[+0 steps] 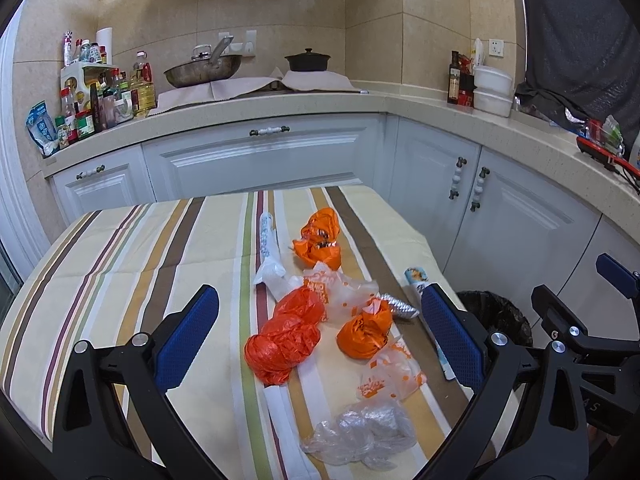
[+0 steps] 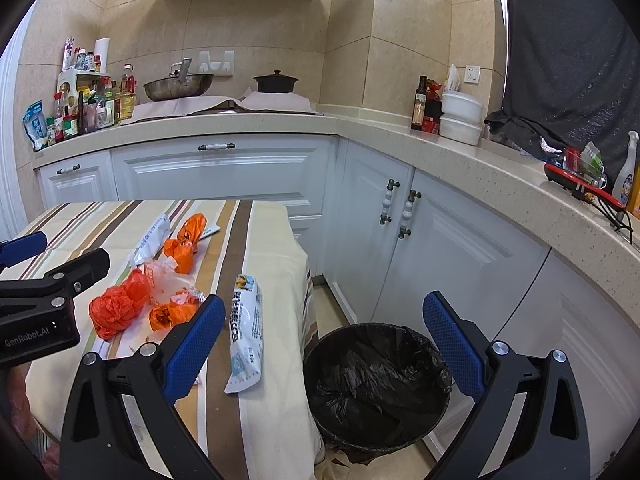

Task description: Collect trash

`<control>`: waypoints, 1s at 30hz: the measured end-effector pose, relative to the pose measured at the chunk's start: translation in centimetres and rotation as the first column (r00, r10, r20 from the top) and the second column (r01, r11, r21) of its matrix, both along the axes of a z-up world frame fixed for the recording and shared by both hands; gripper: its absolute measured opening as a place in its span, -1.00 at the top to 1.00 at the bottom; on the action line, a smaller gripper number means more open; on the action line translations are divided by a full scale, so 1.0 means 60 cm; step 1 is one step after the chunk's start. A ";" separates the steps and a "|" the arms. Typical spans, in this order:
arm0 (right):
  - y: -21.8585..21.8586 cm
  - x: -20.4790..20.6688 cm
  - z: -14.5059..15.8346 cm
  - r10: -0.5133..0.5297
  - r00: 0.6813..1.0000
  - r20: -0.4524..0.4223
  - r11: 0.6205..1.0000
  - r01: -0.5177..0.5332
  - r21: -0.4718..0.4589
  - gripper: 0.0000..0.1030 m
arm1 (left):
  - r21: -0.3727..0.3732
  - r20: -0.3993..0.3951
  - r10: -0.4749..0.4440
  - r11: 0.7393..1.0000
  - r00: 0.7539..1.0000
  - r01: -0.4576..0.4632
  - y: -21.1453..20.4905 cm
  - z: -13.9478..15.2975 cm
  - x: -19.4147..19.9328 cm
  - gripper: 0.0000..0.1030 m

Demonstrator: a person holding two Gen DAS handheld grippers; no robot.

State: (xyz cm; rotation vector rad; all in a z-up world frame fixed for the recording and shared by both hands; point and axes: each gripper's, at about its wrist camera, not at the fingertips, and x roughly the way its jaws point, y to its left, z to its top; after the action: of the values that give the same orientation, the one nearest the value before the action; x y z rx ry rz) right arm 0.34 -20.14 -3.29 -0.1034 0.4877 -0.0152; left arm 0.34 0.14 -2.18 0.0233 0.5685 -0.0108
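Table: striped cloth [image 1: 120,264] fills the near left; all the trash lies in a line down its right half.
Bin: black-lined trash bin [image 2: 380,384] stands on the floor just beside the table's right edge, open and, as far as I can see, empty.
Long wrapper: white printed wrapper [image 2: 245,340] lies near the right edge of the table, closest to the bin.
Orange bags: crumpled orange bag [image 1: 286,340] nearest, a smaller orange wad [image 1: 364,334] to its right, another orange bag [image 1: 320,240] farther off.
Clear film: clear plastic wad [image 1: 360,436] at the near end.
Left gripper [image 1: 320,340]: fingers wide apart, empty, above the orange bags.
Right gripper [image 2: 328,348]: fingers wide apart, empty, straddling the table edge and bin.
Risk: thin, springy plastic could slip from a shallow pinch, or one bag could drag its touching neighbours off the edge, missing the bin.
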 end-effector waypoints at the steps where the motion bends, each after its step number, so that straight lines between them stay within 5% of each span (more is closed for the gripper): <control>1: -0.002 -0.003 -0.013 0.007 1.000 -0.007 1.000 -0.007 0.003 -0.87 | 0.004 -0.017 -0.004 1.000 1.000 0.004 0.002 -0.008 0.001 -0.92; 8: -0.004 -0.010 -0.066 0.031 0.997 -0.072 0.998 -0.027 0.062 -0.87 | 0.027 -0.111 -0.003 1.000 0.994 0.006 0.030 -0.070 -0.005 -0.90; 12: 0.006 0.000 -0.076 0.054 0.994 -0.095 0.996 -0.047 0.073 -0.86 | 0.019 -0.153 0.006 1.000 0.988 -0.003 0.049 -0.091 -0.006 -0.63; 16: 0.021 0.015 -0.078 0.082 0.991 -0.106 0.995 -0.074 0.074 -0.82 | 0.011 -0.162 -0.003 1.000 0.987 0.005 0.060 -0.095 -0.004 -0.63; 20: 0.037 0.040 -0.089 0.124 0.980 -0.153 0.990 -0.111 0.086 -0.36 | 0.006 -0.167 -0.014 1.000 0.986 0.015 0.068 -0.098 -0.008 -0.63; 30: 0.059 0.069 -0.115 0.168 0.959 -0.227 0.984 -0.151 0.089 -0.05 | -0.007 -0.186 0.009 1.000 0.982 -0.011 0.087 -0.108 0.009 -0.62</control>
State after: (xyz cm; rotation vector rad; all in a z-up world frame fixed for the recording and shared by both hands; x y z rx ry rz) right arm 4.51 -16.58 -10.19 -0.0747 0.7140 0.1747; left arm 0.86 5.37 -8.68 0.0115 0.7558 -0.0056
